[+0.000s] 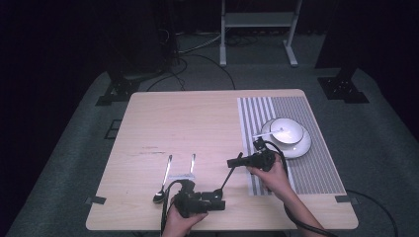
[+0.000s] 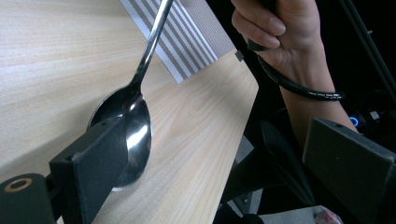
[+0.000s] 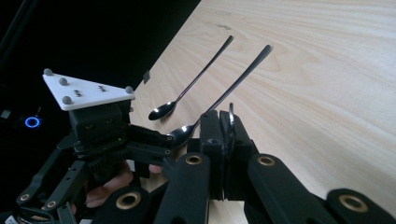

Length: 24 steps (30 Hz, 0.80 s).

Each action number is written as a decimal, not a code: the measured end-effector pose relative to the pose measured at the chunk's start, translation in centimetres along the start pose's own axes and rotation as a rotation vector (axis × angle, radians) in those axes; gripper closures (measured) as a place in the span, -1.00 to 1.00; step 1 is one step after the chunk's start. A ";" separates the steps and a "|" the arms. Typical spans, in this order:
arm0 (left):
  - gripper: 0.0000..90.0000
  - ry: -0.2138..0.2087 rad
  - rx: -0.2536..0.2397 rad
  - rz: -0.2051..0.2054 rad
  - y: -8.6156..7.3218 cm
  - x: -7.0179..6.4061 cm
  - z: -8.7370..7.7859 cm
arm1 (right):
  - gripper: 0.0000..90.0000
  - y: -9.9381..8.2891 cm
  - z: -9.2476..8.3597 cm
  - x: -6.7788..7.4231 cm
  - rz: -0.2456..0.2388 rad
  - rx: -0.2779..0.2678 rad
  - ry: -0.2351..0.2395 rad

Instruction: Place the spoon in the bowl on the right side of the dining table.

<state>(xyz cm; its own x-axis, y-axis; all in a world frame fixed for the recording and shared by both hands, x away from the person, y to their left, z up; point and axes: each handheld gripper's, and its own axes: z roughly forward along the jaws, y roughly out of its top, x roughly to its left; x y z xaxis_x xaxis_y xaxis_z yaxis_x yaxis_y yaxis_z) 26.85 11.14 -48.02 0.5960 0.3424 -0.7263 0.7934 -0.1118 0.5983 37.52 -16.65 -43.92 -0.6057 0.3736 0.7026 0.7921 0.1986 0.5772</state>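
Spoon handover between two hand-held grippers, low over the desk (image 1: 148, 123).

The right hand-held gripper (image 3: 224, 126) is clamped on the spoon (image 2: 135, 112) handle; the left hand-held gripper (image 2: 210, 154) has its jaws apart around the bowl. Judged best: close squarely on the bowl before the right lets go, above the desk's near edge.

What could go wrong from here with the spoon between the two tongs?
1. The right tongs are shut on just the thin handle of the spoon, so it may swivel or slip.
2. The left tongs are open with the spoon's polished, curved bowl against one jaw. Closing there could squirt it out.
3. The bowl sits close to the edge of the table, so a dropped spoon might go over.
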 end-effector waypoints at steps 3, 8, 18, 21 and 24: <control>-0.87 0.001 -0.009 0.008 0.1 -0.2 -0.2 | 0.98 0.3 -0.2 0.0 -0.005 -0.004 -0.011; -0.87 0.003 -0.013 0.005 0.1 -0.2 -0.3 | 0.98 0.7 -0.6 0.0 -0.005 -0.010 -0.024; -0.87 0.012 -0.020 0.013 0.2 0.0 -0.7 | 0.98 1.2 -1.8 -0.1 -0.002 -0.033 -0.042; -0.87 0.014 -0.015 0.016 0.2 -0.1 -0.6 | 0.98 1.4 -2.2 -0.2 0.003 -0.049 -0.047; -0.87 0.012 -0.009 0.015 0.1 0.0 -0.5 | 0.98 1.5 -2.6 -0.3 0.008 -0.054 -0.053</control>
<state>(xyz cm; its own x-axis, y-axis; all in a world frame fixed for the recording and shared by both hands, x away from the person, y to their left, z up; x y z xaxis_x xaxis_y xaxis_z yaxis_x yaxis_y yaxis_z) 26.86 11.61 -47.72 0.6059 0.3524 -0.7132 0.7834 -0.1081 0.6121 38.68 -18.84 -42.20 -0.5933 0.4224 0.6853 0.7908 0.1466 0.5942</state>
